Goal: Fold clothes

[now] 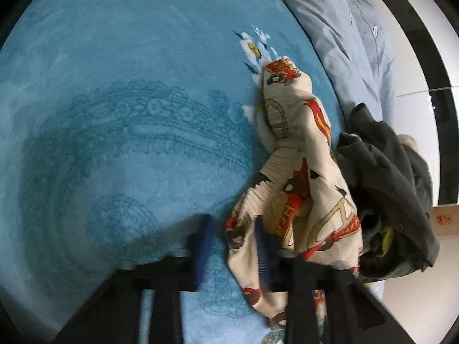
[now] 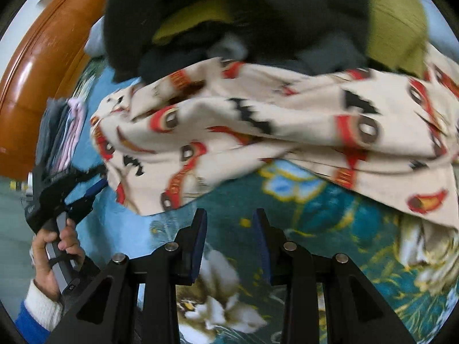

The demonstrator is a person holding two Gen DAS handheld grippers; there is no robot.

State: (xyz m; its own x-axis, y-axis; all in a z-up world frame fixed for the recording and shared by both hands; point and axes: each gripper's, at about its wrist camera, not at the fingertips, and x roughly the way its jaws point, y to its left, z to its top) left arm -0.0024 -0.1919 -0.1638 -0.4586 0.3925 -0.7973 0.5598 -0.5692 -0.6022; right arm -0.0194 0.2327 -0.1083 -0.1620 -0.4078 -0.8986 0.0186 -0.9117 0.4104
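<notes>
- A cream garment of soft cloth, printed with red and black cartoon cars, is seen crumpled on the blue blanket of a bed, at the right side in the left wrist view.
- The blanket is plush and fleecy; a round lace-like pattern is pressed into its pile, and a small white flower motif is woven in just beyond the garment's far end.
- The left tongs are seen at the near edge of the garment; the blue ribbed pads are apart at a moderate width, and the right pad is touching or partly covered by the cloth. Whether cloth is gripped cannot be told, because of blur.
- A dark grey garment is heaped at the right of the cream one, with a yellow-green piece showing under it.
- A pale grey-blue quilt with embroidered flowers is lying at the far right.
- In the right wrist view the right tongs are held open and empty over a floral part of the blanket, near the cream garment's hem.
- A hand on the other tool's handle is seen at the left.
</notes>
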